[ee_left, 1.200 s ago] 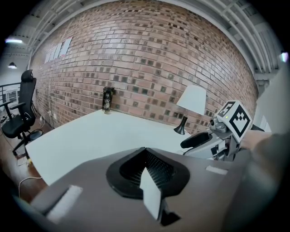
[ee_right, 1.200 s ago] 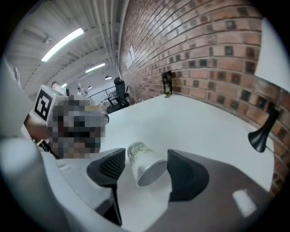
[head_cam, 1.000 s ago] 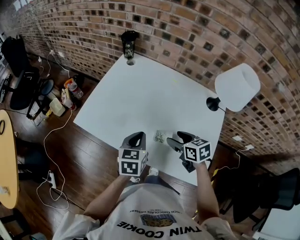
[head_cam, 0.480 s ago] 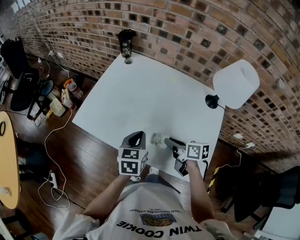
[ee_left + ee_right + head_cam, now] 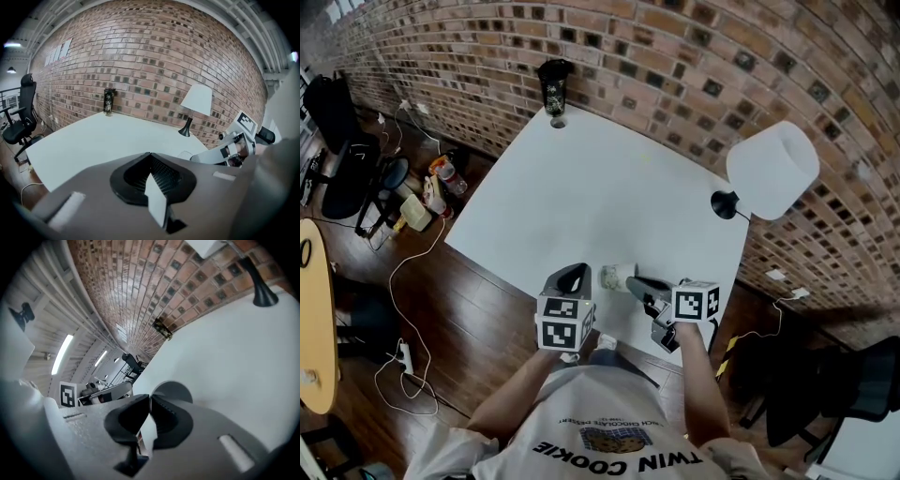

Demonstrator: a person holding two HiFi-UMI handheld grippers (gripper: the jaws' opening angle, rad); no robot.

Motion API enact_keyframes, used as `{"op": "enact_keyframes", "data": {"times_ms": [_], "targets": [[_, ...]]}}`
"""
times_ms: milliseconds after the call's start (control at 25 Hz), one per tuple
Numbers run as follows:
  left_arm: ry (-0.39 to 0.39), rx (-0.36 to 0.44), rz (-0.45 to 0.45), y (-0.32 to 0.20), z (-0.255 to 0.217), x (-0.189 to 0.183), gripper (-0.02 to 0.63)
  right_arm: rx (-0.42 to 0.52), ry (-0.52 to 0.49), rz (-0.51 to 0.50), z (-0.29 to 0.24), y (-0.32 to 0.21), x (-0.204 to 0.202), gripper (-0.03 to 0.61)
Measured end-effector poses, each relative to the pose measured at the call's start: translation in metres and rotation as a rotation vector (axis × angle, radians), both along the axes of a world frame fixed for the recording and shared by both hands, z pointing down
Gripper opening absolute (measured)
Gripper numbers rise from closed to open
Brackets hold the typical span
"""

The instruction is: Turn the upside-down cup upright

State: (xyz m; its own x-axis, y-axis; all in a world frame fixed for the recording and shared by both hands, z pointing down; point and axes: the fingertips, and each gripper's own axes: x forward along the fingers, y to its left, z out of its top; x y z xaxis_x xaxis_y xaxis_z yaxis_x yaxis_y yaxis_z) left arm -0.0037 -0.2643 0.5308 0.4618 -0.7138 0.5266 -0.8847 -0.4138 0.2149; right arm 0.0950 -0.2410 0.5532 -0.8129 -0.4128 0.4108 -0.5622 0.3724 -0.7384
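- Cup (image 5: 616,276): near the front edge of the white table (image 5: 581,178), between the two grippers, at the tips of the right gripper (image 5: 634,282).
- It is small in the head view. It reads as tipped toward its side, neither flat on its mouth nor standing on its base. Exact tilt cannot be told.
- Right gripper: jaws drawn together. In the right gripper view the cup's rounded grey body sits directly at the jaw tips. Judgement: the pads pinch the thin cup wall.
- Left gripper (image 5: 572,277): jaws closed, nothing between them. It hovers just beside the cup, apart from it.
- Progress (judgement): grasp made and the turn is part-way.
- Left to do: finish rolling the cup until its mouth faces up, set the base on the table, release.
- Head view only: overall layout. It shows both grippers flanking the cup, the lamp (image 5: 773,171) at the far right of the table and a dark bottle (image 5: 554,86) at the far corner.
- Right gripper view only: closed pads with the cup body touching the tips. The head view cannot resolve this.
- Left gripper view only: the left pads meeting empty. It also gives a side look at the right gripper low over the table, though the cup is mostly hidden behind the left gripper's own body.
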Motion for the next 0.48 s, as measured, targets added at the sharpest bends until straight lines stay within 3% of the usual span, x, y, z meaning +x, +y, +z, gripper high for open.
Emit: {"op": "enact_keyframes", "data": {"times_ms": [120,320,480], "targets": [[0.004,0.001,-0.002,0.002,0.000,0.000,0.003,0.105,0.224,-0.138,-0.008,-0.002,-0.004,0.018],[0.012,0.006,-0.004,0.003,-0.001,0.000,0.003,0.305,0.769,-0.491,0.004,0.001,-0.010,0.019],[0.016,0.010,-0.012,0.004,-0.004,-0.003,0.003,0.399,0.935,-0.703,0.009,0.007,-0.024,0.018]]}}
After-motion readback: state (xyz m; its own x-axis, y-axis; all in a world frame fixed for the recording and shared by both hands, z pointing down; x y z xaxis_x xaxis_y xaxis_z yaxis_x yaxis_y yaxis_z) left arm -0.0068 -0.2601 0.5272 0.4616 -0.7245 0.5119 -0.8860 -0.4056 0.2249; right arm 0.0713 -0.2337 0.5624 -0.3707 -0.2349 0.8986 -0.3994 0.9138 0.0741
